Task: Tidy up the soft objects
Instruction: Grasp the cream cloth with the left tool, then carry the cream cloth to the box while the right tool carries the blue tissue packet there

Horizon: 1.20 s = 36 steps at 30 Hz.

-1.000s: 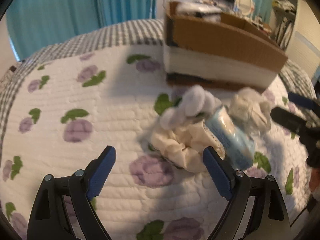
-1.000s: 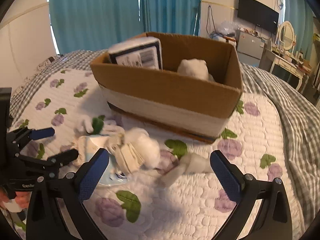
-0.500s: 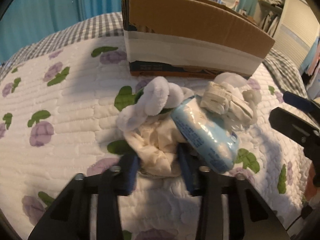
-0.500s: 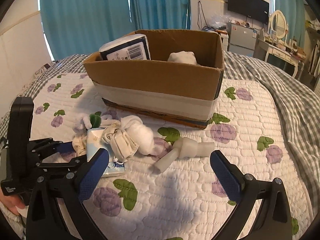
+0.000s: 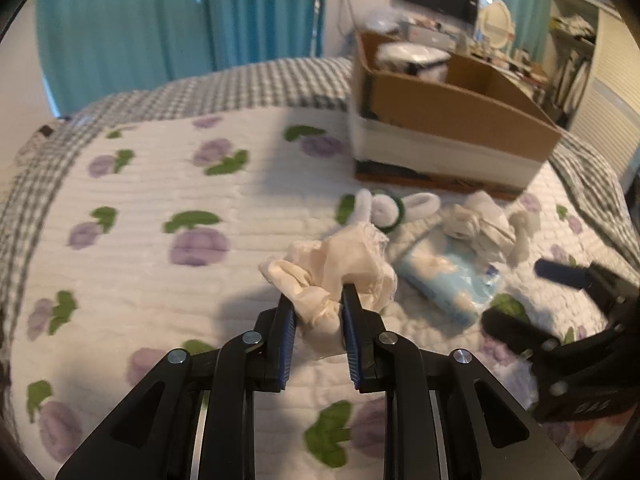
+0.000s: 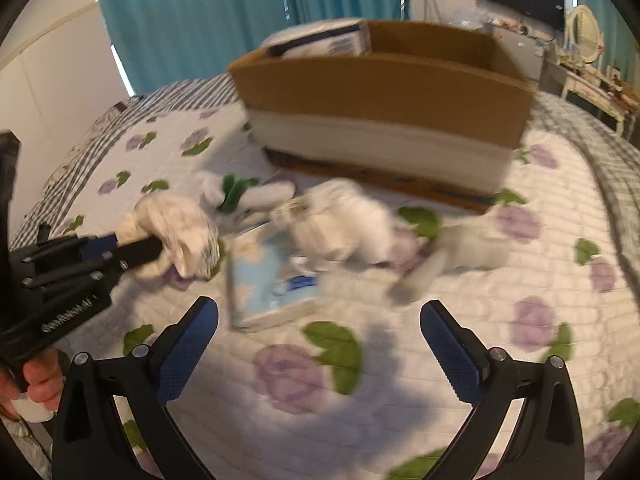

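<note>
My left gripper is shut on a crumpled cream cloth and holds it just above the quilt; it also shows in the right wrist view. On the bed lie a light blue tissue pack, a white and green plush bunny, a knotted white cloth bundle and a white tube-shaped soft piece. My right gripper is open and empty, low over the quilt in front of the tissue pack.
A cardboard box stands on the floral quilt behind the pile and holds a white package. A grey checked blanket covers the bed's far edge. Teal curtains and a dresser stand behind.
My left gripper closed on the cream cloth and lifted it back away from the pile. The right gripper moved closer to the tissue pack and stayed open.
</note>
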{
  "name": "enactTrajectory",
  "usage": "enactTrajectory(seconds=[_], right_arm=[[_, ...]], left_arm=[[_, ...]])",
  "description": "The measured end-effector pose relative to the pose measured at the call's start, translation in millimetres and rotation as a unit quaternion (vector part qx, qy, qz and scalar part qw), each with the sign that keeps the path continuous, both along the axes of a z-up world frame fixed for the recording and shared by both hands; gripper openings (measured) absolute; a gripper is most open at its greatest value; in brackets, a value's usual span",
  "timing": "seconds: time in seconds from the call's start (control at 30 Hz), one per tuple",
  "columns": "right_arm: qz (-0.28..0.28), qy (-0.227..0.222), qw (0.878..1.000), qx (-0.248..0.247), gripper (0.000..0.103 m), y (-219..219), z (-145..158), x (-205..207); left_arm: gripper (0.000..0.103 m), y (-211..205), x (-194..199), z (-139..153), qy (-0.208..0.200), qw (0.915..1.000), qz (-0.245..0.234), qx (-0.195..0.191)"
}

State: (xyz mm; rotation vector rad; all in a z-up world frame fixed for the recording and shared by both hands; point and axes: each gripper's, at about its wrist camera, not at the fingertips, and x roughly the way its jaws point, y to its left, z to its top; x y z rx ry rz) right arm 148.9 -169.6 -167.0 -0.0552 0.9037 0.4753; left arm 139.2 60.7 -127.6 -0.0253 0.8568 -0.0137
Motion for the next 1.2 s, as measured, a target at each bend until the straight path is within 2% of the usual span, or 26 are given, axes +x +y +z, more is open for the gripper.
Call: enactTrajectory(seconds=[0.17,0.27,0.3,0.33,0.57,0.7,0.9,1.2], right_arm=[[0.009,0.008,1.000,-0.017,0.089,24.3,-16.3,7.7],[-0.001,0.002,0.999,-0.038,0.070,29.7,-23.2,9.8],[-0.001,0.000,0.999,-0.042,0.060,29.4,-23.0,9.5],[0.000,-0.001,0.999,-0.037,0.058,28.4,-21.8,8.6],[0.006,0.007,1.000,-0.008,0.056,18.5,-9.6,-7.5],[0.012,-0.003,1.000,0.008,0.056,10.6,9.8,-28.1],[0.011,-0.046,0.999,0.022,0.056,-2.6,53.2,-54.9],[-0.010,-0.118,0.992,0.041,0.056,-41.5,127.5,-71.9]], left_arm=[[0.021,11.5,-1.9,2.5,-0.004,0.9998,0.012,-0.016],[0.021,10.2,-4.0,3.7,-0.006,0.9998,0.007,-0.015],[0.021,8.9,-4.8,4.2,-0.007,0.9999,0.007,-0.014],[0.021,8.5,-5.9,4.8,-0.008,0.9999,0.006,-0.014],[0.021,-0.2,-14.0,13.0,-0.013,0.9999,0.000,-0.005],[0.021,-7.5,-24.1,25.1,-0.023,0.9997,-0.004,-0.001],[0.021,-22.8,-44.5,51.3,-0.044,0.9990,-0.012,0.003],[0.021,-53.9,-59.9,111.1,-0.095,0.9950,-0.031,0.010]])
